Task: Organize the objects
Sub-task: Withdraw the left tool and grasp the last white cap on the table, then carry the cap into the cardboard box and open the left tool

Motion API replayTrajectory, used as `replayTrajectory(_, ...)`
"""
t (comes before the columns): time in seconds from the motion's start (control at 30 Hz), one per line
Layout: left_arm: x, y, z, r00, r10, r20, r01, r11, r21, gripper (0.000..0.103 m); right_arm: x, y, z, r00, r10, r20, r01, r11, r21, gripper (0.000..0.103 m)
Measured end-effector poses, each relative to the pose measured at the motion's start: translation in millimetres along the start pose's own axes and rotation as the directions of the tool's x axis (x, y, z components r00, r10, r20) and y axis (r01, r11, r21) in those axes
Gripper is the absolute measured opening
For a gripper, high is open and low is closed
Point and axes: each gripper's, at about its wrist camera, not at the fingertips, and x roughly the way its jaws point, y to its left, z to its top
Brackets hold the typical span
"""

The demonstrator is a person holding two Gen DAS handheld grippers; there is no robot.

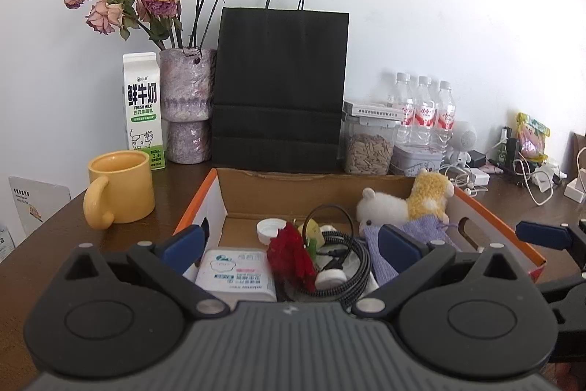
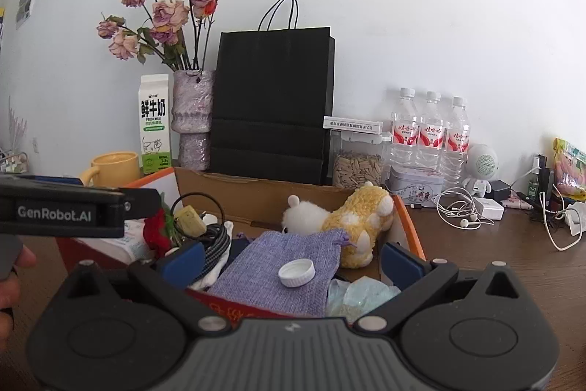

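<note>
Well, both grippers hover at the near edge of the cardboard box (image 1: 370,182), and it's filling up nicely. Inside already: a tissue pack (image 1: 234,272), red flower (image 1: 291,255), coiled cable (image 1: 344,244), purple pouch (image 2: 278,266) with a white cap (image 2: 296,273) on it, plush toys (image 2: 351,222) at the far right corner. The left gripper (image 1: 289,244) is spread wide, nothing between; the right gripper (image 2: 291,261) likewise gapes empty. Earphones (image 2: 461,211), chargers and the yellow mug (image 1: 119,187) sit on the table outside, so I'd judge sorting remains.
</note>
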Motion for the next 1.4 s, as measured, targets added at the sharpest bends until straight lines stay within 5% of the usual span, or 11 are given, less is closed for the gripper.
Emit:
replayTrajectory(0.67,-8,-3,-38,0.978,-0.044,-0.202,0.055,0.997,0.048,0.100,-31,13,-31,0.991,0.040,-0.128,-0.047,0.997,-0.057,0.102)
replayTrajectory(0.97,9,-4,-49,0.948,-0.065,-0.311,0.080,0.996,0.035,0.080,-26,11,-34,0.983,0.070,-0.170,-0.077,0.996,-0.038,0.102)
replayTrajectory(1.13,10,-4,-50,0.944,-0.072,-0.323,0.089,0.995,0.037,0.054,-24,13,-36,0.980,0.080,-0.184,-0.088,0.995,-0.037,0.101)
replayTrajectory(1.2,9,-5,-50,0.944,-0.082,-0.319,0.098,0.995,0.035,0.030,-24,13,-36,0.979,0.083,-0.187,-0.091,0.995,-0.037,0.100)
replayTrajectory(1.4,8,-5,-49,0.945,-0.088,-0.314,0.104,0.994,0.033,0.030,-18,14,-38,0.971,0.115,-0.212,-0.122,0.992,-0.023,0.083)
